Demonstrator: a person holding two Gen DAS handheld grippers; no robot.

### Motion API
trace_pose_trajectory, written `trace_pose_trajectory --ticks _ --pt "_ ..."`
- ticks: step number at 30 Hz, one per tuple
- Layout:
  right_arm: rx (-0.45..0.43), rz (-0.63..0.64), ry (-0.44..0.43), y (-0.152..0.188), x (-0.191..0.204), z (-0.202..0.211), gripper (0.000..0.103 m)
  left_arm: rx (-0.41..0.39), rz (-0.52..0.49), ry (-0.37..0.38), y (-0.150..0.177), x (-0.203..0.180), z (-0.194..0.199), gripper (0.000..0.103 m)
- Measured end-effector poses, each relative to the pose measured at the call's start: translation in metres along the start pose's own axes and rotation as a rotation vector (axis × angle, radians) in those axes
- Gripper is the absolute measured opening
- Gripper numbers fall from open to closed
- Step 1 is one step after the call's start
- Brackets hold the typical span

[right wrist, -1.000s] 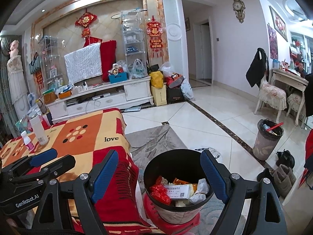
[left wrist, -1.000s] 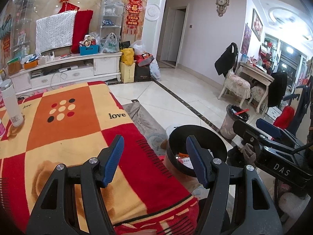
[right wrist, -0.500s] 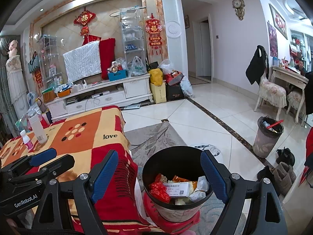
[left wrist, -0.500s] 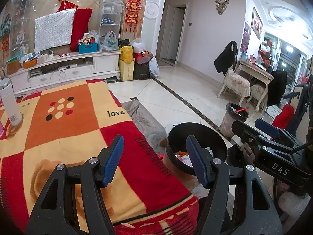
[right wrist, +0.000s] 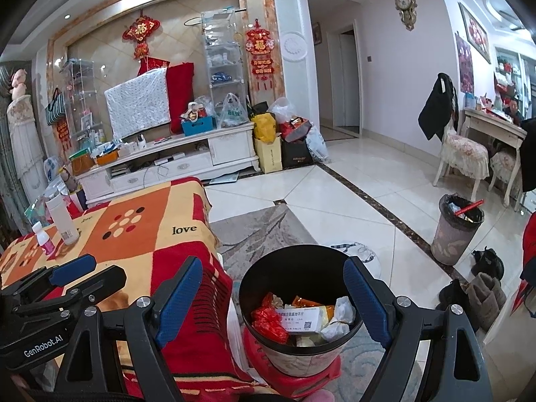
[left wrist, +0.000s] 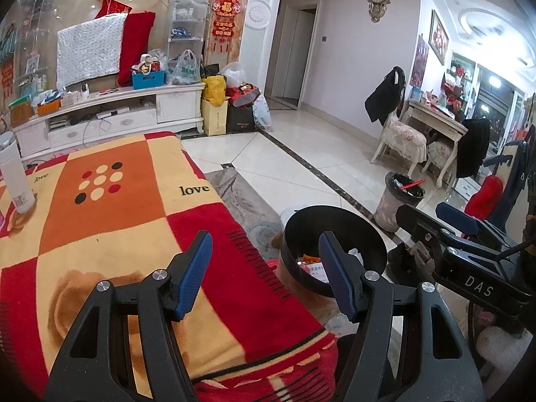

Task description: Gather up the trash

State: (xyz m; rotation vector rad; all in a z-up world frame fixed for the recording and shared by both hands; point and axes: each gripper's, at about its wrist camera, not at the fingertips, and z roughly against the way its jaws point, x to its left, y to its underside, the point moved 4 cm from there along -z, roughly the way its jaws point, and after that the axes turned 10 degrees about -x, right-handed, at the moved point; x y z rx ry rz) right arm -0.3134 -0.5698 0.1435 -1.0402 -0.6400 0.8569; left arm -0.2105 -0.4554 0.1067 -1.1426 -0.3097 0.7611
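A black-lined trash bin [right wrist: 298, 268] stands on a red stool beside the table, holding red and orange wrappers, a white box and crumpled paper [right wrist: 301, 318]. It also shows in the left wrist view [left wrist: 331, 231]. My right gripper [right wrist: 273, 298] is open and empty, hovering above the bin. My left gripper [left wrist: 268, 274] is open and empty above the table's near right corner. The right gripper shows in the left wrist view [left wrist: 449, 224], and the left gripper in the right wrist view [right wrist: 77, 268].
The table carries a red, orange and yellow blanket [left wrist: 110, 207]. A white bottle [left wrist: 15, 177] stands at its far left, with a small pink bottle [right wrist: 43, 238] near it. A second bin [right wrist: 457, 231] stands on the tiled floor at right. Shoes [right wrist: 485, 284] lie near it.
Both views have drifted slightly; the bin sits a little lower and nearer in the right wrist view. Both grippers stay open and empty.
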Motion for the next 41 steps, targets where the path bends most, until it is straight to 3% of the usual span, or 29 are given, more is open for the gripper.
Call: trace_pose_trajectory --ticks 34,41 --pt "0.042 -0.013 0.008 0.006 -0.011 -0.002 0.085 0.033 0.007 0.056 0.006 -0.002 -0.010 0.065" --pt "0.059 -0.002 -0.009 0.008 -0.003 -0.007 0.085 0.038 0.018 0.039 0.009 0.008 -0.006 0.065"
